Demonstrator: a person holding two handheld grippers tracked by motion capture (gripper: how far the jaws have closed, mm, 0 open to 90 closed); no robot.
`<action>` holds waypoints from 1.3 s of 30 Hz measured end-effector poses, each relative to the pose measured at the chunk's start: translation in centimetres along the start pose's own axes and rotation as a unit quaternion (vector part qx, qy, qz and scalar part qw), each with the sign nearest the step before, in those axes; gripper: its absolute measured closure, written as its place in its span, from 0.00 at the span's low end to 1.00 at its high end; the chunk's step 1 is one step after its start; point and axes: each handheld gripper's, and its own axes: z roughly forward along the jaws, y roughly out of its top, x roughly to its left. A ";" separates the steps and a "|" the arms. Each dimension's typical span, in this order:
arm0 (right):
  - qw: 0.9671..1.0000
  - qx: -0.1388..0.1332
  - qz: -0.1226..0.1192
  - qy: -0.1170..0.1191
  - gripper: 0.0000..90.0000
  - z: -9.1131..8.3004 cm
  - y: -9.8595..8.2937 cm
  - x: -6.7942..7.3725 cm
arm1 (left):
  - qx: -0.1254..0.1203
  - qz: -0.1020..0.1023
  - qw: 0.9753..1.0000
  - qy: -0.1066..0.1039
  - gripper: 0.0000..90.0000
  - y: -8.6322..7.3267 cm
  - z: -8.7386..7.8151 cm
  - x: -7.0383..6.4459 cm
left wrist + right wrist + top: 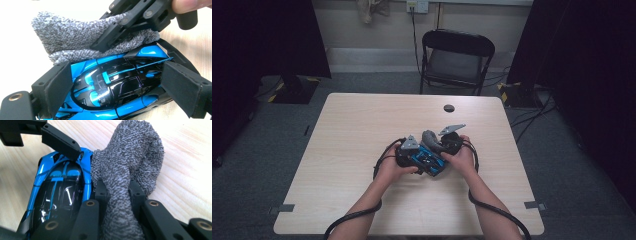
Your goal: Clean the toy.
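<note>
A blue and black toy car (112,85) lies sideways between the two black pads of my left gripper (117,90), which is shut on its sides. In the high view the car (430,163) is held just above the middle of the wooden table (352,130), between the person's hands. My right gripper (117,187) is shut on a bunched grey terry cloth (135,152). The cloth (70,42) rests against the upper edge of the car. In the high view my left gripper (409,150) and my right gripper (451,140) are close together.
A black folding chair (457,55) stands beyond the table's far edge. A small dark round spot (449,108) marks the tabletop near the far side. Tape strips (286,208) sit at the near corners. Cables trail from both grippers off the near edge.
</note>
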 end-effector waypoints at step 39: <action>1.000 0.012 0.010 0.008 0.84 -4.9 -4.3 -0.5 | 0.007 -0.002 1.000 -0.006 0.16 0.1 -0.2 0.1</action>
